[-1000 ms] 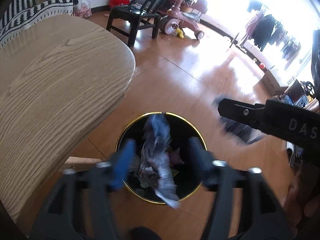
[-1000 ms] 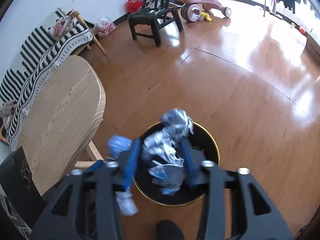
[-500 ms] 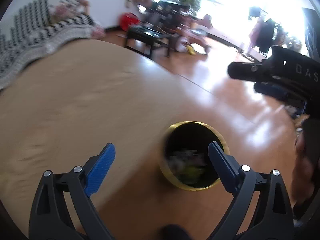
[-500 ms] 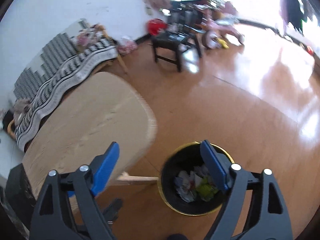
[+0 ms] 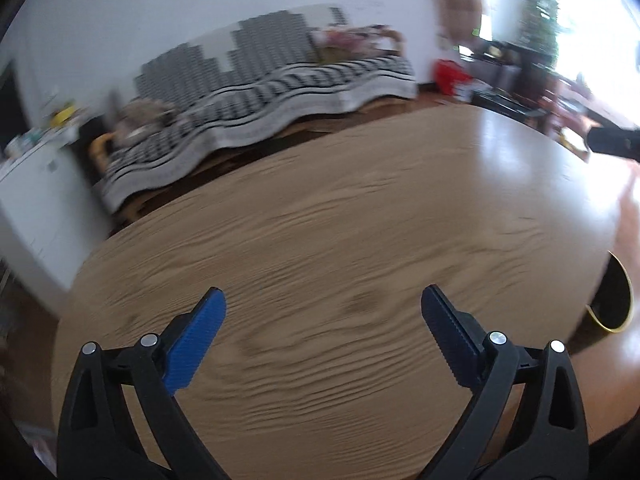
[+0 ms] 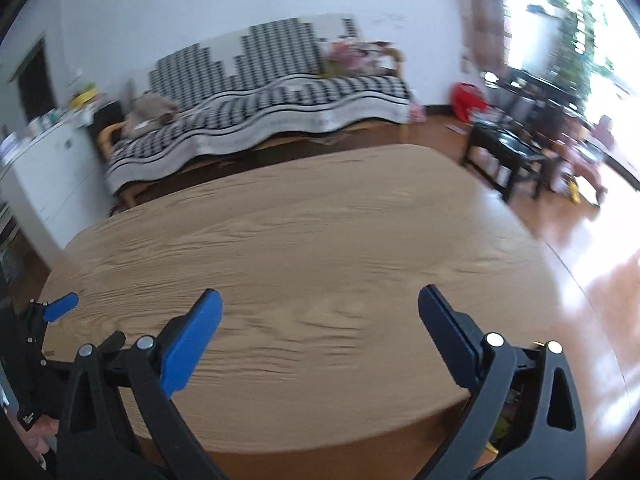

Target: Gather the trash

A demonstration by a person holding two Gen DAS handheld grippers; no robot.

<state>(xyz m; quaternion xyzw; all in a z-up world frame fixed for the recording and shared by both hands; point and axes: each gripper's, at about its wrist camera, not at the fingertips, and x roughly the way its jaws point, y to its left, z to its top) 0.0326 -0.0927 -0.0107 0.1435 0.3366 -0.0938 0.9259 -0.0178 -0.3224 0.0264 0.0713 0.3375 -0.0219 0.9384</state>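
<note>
Pale wood worktop [image 5: 360, 216], bare as far as both views show. Left tool [image 5: 322, 316] and right tool [image 6: 320, 314] have just been opening, jaws spread wide, nothing between. Bin [image 5: 618, 300] on the floor off the worktop's right edge; any trash inside is hidden. Likely light, crumpled, soft: pinch a bunched fold. Open room all round.

We have open room across the wooden bench [image 5: 340, 240]. The bin [image 5: 614, 300] stands just past its right edge, and a sofa [image 6: 256, 120] blocks the far side.
</note>
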